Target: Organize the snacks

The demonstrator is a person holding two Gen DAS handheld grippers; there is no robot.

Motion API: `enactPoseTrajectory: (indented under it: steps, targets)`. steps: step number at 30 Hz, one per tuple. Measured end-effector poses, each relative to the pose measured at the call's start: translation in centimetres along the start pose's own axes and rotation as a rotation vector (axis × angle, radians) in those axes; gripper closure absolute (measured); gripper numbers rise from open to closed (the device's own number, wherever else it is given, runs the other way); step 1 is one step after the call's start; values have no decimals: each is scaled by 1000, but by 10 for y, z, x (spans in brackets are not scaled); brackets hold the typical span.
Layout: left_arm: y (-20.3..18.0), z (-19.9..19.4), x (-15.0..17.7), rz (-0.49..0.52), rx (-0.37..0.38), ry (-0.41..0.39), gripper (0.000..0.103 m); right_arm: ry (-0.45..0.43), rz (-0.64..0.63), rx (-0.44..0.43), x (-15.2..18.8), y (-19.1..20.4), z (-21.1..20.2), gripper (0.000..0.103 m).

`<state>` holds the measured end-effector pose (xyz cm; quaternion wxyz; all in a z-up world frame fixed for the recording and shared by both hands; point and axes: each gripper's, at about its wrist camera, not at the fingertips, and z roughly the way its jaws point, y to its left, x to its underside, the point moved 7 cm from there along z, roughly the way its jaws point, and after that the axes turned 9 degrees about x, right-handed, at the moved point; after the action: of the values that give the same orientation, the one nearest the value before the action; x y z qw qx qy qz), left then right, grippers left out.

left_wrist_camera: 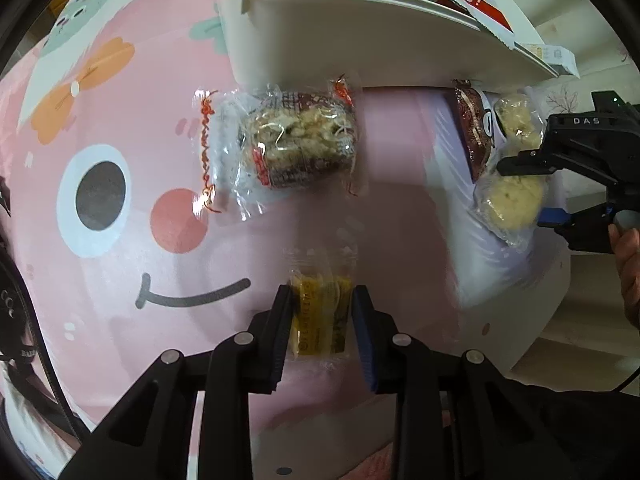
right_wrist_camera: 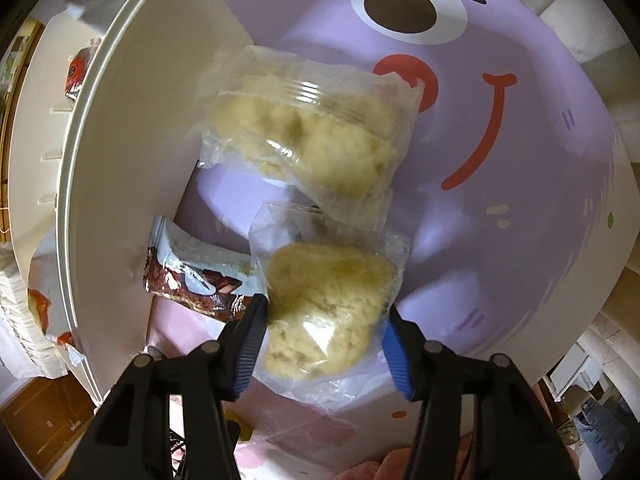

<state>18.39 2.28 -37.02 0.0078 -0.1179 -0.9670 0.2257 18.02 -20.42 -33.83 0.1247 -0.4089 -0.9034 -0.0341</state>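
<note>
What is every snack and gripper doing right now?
Left gripper: closed on the yellow snack.
Yellow snack: sealed, held between the pads.
Right gripper: closed on a pale cookie pack.
Cookie pack: sealed, gripped.
Second cookie pack: sealed, lying on the mat.
Chocolate bar: wrapped, beside the bin.
Rice cake: wrapped, lying loose.
White bin: open, packets inside.

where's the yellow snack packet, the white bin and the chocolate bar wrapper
yellow snack packet (left_wrist_camera: 320,312), left wrist view, its printed yellow middle
white bin (left_wrist_camera: 304,32), left wrist view, its bare side wall
chocolate bar wrapper (right_wrist_camera: 200,280), right wrist view, the brown printed face
</note>
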Motion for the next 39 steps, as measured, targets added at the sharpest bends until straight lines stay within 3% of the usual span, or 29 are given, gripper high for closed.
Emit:
enactPoseTrajectory:
  steps: [11,17,26,27,28,39]
  targets:
    - [27,-15,16,-94,19,-39,77,40,-105,26,49,25,12,50]
    - [33,-28,14,-132,11,-68,78,35,-245,40,78,52,8,50]
    - [27,-71,-1,-142,-1,-137,80,-67,-489,31,92,92,-7,50]
    - [26,-76,-3,-139,-3,-146,82,-88,-516,22,94,98,-12,50]
    - [26,-82,-5,-136,-6,-154,92,-103,-537,16,93,101,-13,50]
    - [13,-138,-40,-80,-8,-232,93,-273,-752,-25,82,123,-88,50]
